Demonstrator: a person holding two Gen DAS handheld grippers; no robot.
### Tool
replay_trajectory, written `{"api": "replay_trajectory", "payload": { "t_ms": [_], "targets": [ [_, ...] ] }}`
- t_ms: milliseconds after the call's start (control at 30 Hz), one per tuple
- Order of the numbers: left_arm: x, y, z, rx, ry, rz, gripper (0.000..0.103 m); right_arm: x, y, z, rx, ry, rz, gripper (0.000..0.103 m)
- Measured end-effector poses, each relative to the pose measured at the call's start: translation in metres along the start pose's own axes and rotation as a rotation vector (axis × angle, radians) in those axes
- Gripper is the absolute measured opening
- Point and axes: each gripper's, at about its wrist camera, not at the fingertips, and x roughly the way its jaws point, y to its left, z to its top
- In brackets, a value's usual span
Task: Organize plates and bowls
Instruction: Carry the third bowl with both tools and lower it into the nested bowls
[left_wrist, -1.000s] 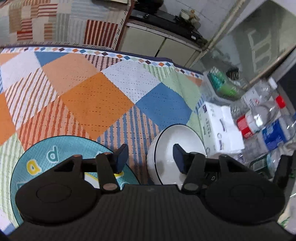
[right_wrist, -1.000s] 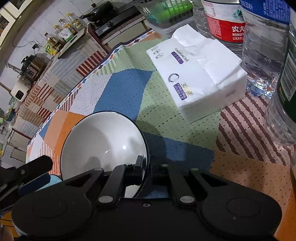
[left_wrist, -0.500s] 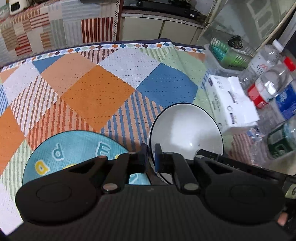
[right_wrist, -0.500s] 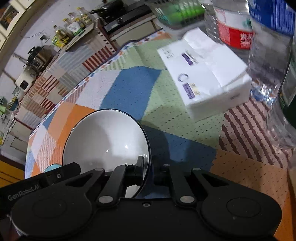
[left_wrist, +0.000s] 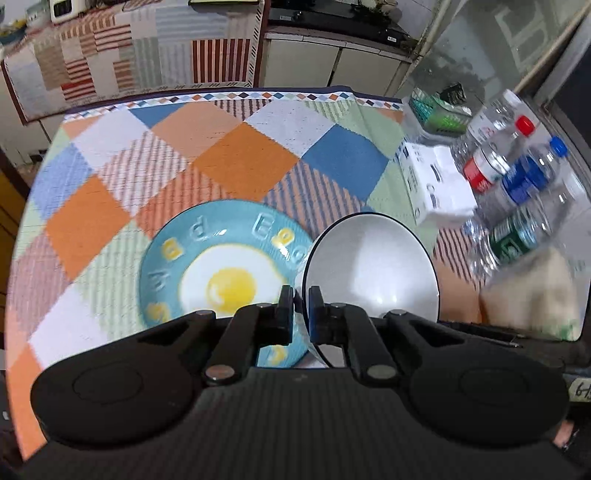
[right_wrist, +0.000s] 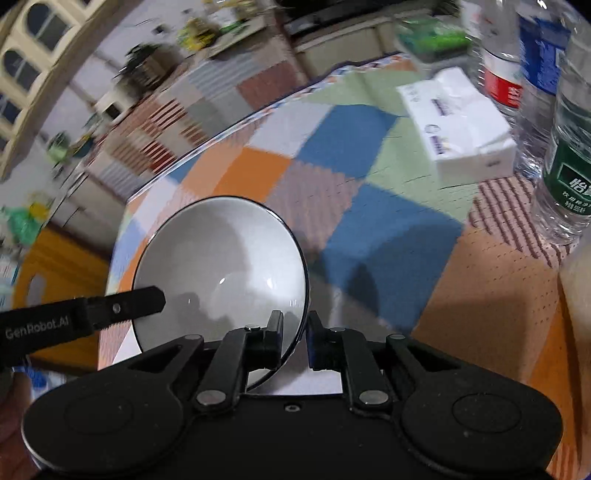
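Observation:
A white bowl with a thin black rim (left_wrist: 373, 266) hangs above the table, held from two sides. My left gripper (left_wrist: 298, 306) is shut on its left rim. My right gripper (right_wrist: 295, 332) is shut on its right rim, and the bowl (right_wrist: 221, 266) fills the lower left of the right wrist view. The left gripper's finger (right_wrist: 125, 308) shows there on the bowl's far rim. A blue plate with a fried-egg picture (left_wrist: 218, 273) lies on the cloth just left of and below the bowl.
A chequered tablecloth (left_wrist: 229, 155) covers the table. A white tissue pack (left_wrist: 436, 184) (right_wrist: 461, 122) lies to the right. Several water bottles (left_wrist: 517, 177) (right_wrist: 569, 162) and a green basket (left_wrist: 436, 110) stand beyond it. The table edge runs along the left.
My left gripper closed on the bowl's rim. Both grippers then raised the bowl, and the blue plate came fully into view beneath it.

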Motion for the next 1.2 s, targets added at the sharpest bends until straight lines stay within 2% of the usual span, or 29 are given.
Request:
{"api": "replay_trajectory", "payload": {
  "t_ms": [100, 233, 433, 567, 800, 967, 1200],
  "targets": [
    [-0.020, 0.002, -0.015, 0.020, 0.007, 0.022, 0.006, -0.015, 0.015, -0.017, -0.043, 0.011, 0.003, 0.017],
    [-0.046, 0.008, -0.038, 0.013, 0.029, 0.007, 0.006, -0.037, 0.027, -0.035, -0.087, 0.015, 0.007, 0.017],
    [-0.083, 0.019, -0.069, -0.026, 0.014, -0.017, 0.007, -0.066, 0.045, -0.057, -0.144, 0.024, 0.035, 0.017],
    [-0.100, 0.024, -0.090, -0.018, -0.004, -0.001, 0.006, -0.078, 0.059, -0.076, -0.180, 0.018, 0.035, 0.018],
    [-0.120, 0.050, -0.122, -0.038, 0.001, 0.004, 0.007, -0.079, 0.073, -0.113, -0.122, 0.014, 0.094, 0.018],
    [-0.113, 0.072, -0.143, -0.085, 0.023, 0.001, 0.007, -0.067, 0.087, -0.133, -0.148, 0.022, 0.082, 0.018],
    [-0.081, 0.085, -0.153, -0.110, 0.077, -0.017, 0.006, -0.047, 0.093, -0.138, -0.225, 0.037, -0.004, 0.017]
  ]
}}
